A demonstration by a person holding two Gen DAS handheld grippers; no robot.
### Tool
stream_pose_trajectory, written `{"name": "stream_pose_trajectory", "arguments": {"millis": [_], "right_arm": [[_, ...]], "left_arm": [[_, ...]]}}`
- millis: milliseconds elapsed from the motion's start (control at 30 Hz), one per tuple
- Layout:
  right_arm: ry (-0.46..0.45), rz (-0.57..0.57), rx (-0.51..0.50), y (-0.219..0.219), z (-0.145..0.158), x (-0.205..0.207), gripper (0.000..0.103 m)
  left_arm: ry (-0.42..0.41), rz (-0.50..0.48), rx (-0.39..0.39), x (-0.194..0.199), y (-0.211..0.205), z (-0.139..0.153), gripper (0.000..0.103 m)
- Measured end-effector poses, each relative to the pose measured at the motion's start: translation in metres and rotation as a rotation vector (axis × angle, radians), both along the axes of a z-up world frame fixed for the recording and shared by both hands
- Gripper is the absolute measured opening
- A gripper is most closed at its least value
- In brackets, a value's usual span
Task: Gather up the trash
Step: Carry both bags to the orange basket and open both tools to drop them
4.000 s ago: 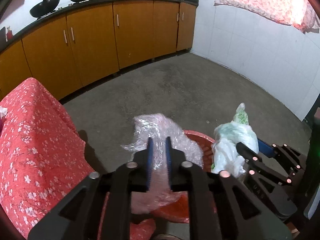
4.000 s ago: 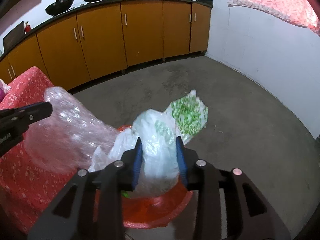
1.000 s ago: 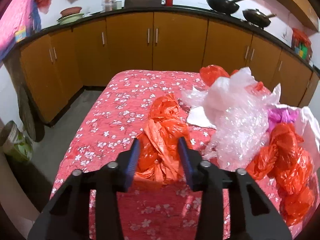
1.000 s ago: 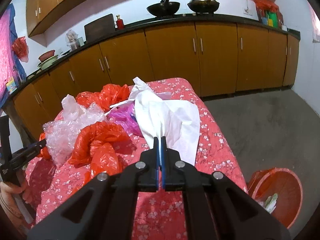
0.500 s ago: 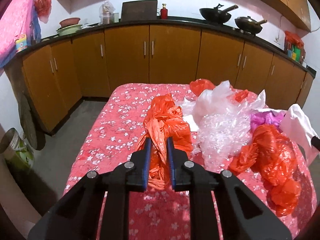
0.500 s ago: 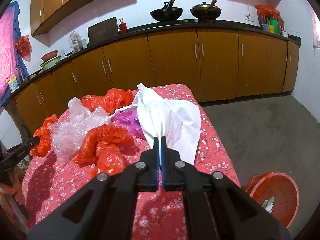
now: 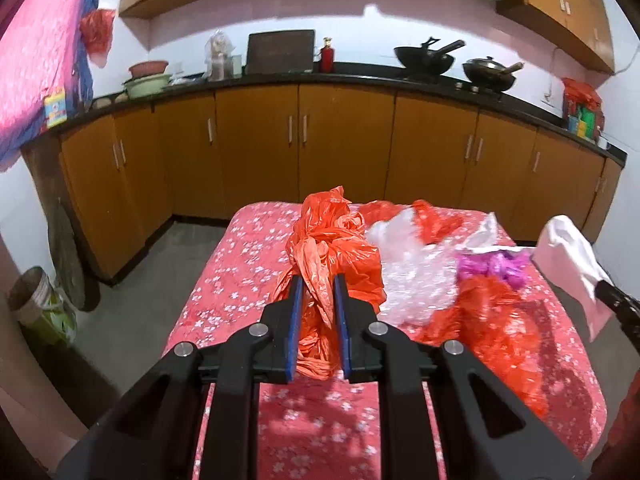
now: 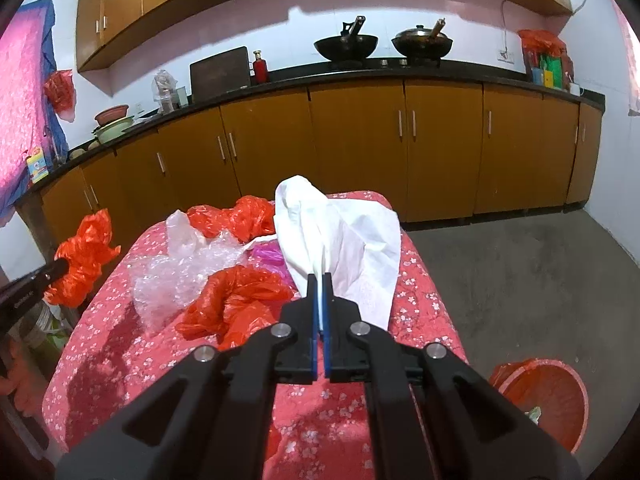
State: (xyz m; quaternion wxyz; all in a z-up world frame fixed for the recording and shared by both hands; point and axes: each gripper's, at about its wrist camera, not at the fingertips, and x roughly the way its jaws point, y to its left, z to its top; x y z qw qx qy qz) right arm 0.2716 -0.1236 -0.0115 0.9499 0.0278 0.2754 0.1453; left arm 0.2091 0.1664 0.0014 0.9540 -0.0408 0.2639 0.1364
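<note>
My left gripper (image 7: 316, 284) is shut on an orange plastic bag (image 7: 332, 248) and holds it lifted above the left side of the red flowered table (image 7: 248, 272); the same bag shows at the left of the right wrist view (image 8: 84, 256). My right gripper (image 8: 319, 280) is shut on a white bag (image 8: 340, 236), lifted over the table's right side; it also shows in the left wrist view (image 7: 572, 256). On the table lie clear bubble wrap (image 8: 176, 272), more orange bags (image 8: 236, 300) and a purple bag (image 7: 492, 268).
An orange bin (image 8: 548, 396) with some trash in it stands on the grey floor to the right of the table. Brown cabinets (image 8: 360, 152) with woks on the counter run along the back wall. A small bucket (image 7: 36, 304) stands on the floor at the left.
My left gripper has closed on the orange bag and lifted it off the table. My right gripper has raised and drawn back the white bag; both views have pulled away from the table.
</note>
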Motion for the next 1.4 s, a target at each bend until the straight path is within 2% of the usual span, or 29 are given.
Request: {"name": "stream_pose_trajectory", "arguments": {"millis": [333,733,933,1400], "right_arm": [[0.007,-0.073,0.013,-0.043,0.000,-0.009,0.004],[0.025,-0.245,-0.011,-0.142,-0.015,-0.018,0.004],[0.028,-0.342,-0.015,-0.196,-0.028,-0.031,0.004],[0.093,-0.554,-0.008,-0.317,-0.074,-0.066,0.004]], "left_arm": [[-0.019,-0.108,0.021,-0.008,-0.068,0.019,0.016],[-0.022,-0.265,0.024,-0.004,-0.160,0.025,0.016],[-0.012,-0.349,0.029,-0.001,-0.204,0.016,0.016],[0.070,-0.576,-0.058,0.022,-0.332,-0.030,0.016]]}}
